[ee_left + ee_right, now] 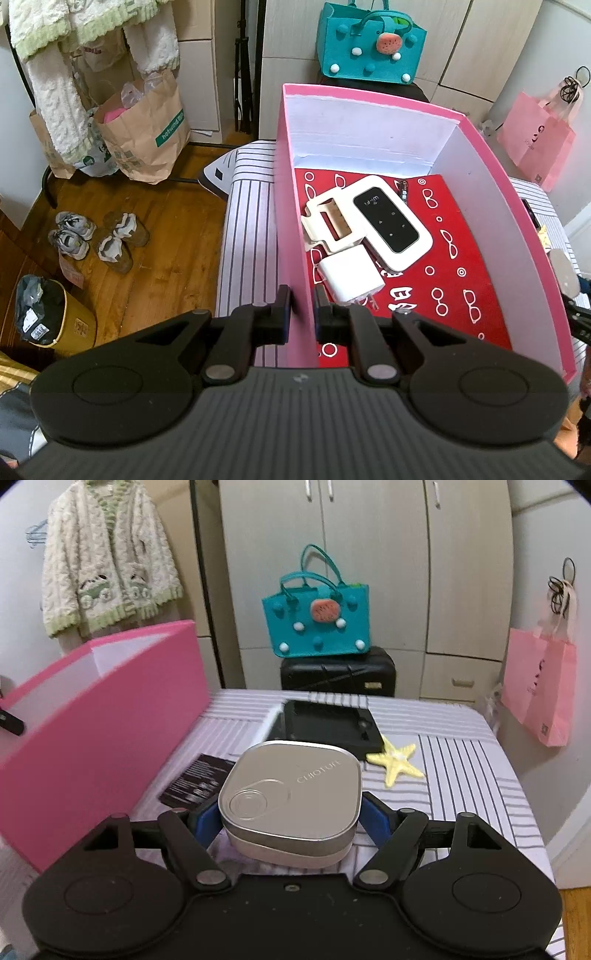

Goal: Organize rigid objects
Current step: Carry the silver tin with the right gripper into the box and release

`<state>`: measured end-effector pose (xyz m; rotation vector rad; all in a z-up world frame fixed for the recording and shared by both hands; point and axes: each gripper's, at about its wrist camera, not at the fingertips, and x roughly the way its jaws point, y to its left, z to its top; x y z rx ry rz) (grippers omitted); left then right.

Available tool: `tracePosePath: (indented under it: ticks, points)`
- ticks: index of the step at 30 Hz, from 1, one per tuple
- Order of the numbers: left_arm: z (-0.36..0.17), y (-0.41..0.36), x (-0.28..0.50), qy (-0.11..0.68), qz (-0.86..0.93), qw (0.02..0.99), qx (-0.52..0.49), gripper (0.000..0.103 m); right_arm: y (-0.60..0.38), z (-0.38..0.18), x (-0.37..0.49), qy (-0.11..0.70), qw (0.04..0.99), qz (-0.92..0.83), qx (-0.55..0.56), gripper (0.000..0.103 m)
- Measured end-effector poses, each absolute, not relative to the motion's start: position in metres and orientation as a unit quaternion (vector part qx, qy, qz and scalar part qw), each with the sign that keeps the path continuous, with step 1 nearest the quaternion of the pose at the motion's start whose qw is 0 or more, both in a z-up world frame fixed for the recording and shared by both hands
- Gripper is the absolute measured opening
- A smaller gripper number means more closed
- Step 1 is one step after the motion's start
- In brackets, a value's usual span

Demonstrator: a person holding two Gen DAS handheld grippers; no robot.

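Pink box [295,229] wall pinched by left fingers [283,306]; right fingers [207,821] clamp silver tin [291,797]

Soft, even indoor light fills both views, bright enough for clear colour, with no hard shadows. The pink box [99,716] is smeared by motion blur in the right wrist view, and the teal bag [316,618] behind is slightly soft. The silver tin [291,794] carries a mild sheen. Fisheye distortion bends the wardrobe doors [373,565], and dark vignetting rounds the picture corners.
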<state>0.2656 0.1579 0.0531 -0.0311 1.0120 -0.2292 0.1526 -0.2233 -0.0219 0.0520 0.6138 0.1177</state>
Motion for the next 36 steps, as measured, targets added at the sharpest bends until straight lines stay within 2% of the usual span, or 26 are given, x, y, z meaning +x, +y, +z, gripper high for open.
tracePosePath:
  ticks: [10, 15, 27, 36]
  points:
    - [0.055, 0.157, 0.264, 0.487, -0.120, 0.865, 0.002, 0.011, -0.181, 0.061, 0.157, 0.262, 0.941, 0.212, 0.026, 0.081]
    - [0.056, 0.157, 0.261, 0.480, -0.120, 0.869, 0.003, 0.011, -0.135, 0.082, 0.185, 0.284, 0.911, 0.298, 0.003, 0.081]
    - [0.056, 0.160, 0.261, 0.482, -0.118, 0.868, -0.014, 0.011, -0.026, 0.037, 0.259, 0.478, 0.791, 0.373, -0.076, 0.081]
    - [0.054, 0.162, 0.261, 0.482, -0.123, 0.867, -0.015, 0.012, -0.015, 0.018, 0.266, 0.495, 0.779, 0.351, -0.157, 0.080]
